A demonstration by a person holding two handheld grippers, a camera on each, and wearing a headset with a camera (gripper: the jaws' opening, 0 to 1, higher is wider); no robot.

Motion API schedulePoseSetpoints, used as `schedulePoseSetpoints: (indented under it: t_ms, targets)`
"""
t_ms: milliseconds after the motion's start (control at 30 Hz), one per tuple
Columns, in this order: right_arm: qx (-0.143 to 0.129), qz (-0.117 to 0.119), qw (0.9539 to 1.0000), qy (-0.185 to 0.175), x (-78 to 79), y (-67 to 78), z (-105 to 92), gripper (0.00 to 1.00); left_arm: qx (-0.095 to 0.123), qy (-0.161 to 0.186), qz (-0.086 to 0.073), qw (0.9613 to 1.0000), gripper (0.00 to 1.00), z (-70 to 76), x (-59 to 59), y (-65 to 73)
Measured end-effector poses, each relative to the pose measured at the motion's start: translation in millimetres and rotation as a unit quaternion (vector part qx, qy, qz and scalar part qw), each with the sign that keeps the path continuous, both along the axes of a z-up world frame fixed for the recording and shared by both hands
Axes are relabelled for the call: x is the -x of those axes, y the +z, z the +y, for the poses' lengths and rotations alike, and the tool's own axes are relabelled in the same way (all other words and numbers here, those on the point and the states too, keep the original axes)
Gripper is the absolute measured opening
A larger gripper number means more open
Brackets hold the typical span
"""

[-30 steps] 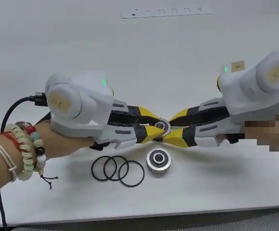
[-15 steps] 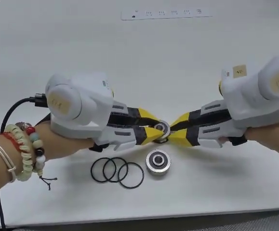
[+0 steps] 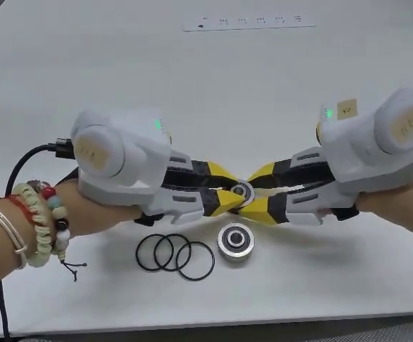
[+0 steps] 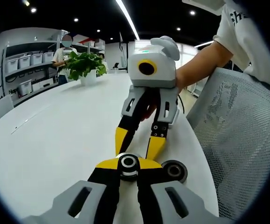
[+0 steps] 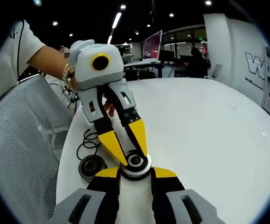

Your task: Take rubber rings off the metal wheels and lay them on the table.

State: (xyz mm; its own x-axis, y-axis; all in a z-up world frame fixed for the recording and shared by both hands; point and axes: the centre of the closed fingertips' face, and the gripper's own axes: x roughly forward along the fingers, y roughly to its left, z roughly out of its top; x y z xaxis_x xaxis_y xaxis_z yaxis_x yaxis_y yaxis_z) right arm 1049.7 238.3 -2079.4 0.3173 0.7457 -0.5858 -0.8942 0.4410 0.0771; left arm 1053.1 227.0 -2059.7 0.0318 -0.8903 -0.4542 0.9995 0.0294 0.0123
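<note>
A small metal wheel (image 3: 240, 190) hangs above the white table, held between both grippers. My left gripper (image 3: 227, 188) comes in from the left with its yellow jaws shut on the wheel (image 4: 128, 163). My right gripper (image 3: 257, 192) meets it from the right, its jaws clamped on the same wheel (image 5: 136, 162). A second metal wheel (image 3: 235, 241) lies flat on the table just below them. Three black rubber rings (image 3: 175, 253) lie overlapping in a row to its left. Whether the held wheel carries a ring, I cannot tell.
A white power strip (image 3: 249, 23) lies at the table's far edge. The table's near edge (image 3: 213, 320) runs close below the rings. A mesh chair back (image 4: 237, 135) stands beside the table. A potted plant (image 4: 84, 65) sits at the far end.
The right gripper's jaws stand slightly wider apart than half a second ago. The held wheel stays between both grippers, and the rings and second wheel have not moved.
</note>
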Motion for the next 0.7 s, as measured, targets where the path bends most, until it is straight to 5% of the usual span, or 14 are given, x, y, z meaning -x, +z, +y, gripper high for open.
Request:
schedulePoseSetpoints:
  t_ms: [700]
  targets:
    - [0.012,0.022,0.9997,0.000,6.1,-1.8,-9.7,0.15,-0.004,-0.008,-0.003,1.0000,0.08,0.2,2.1,0.2]
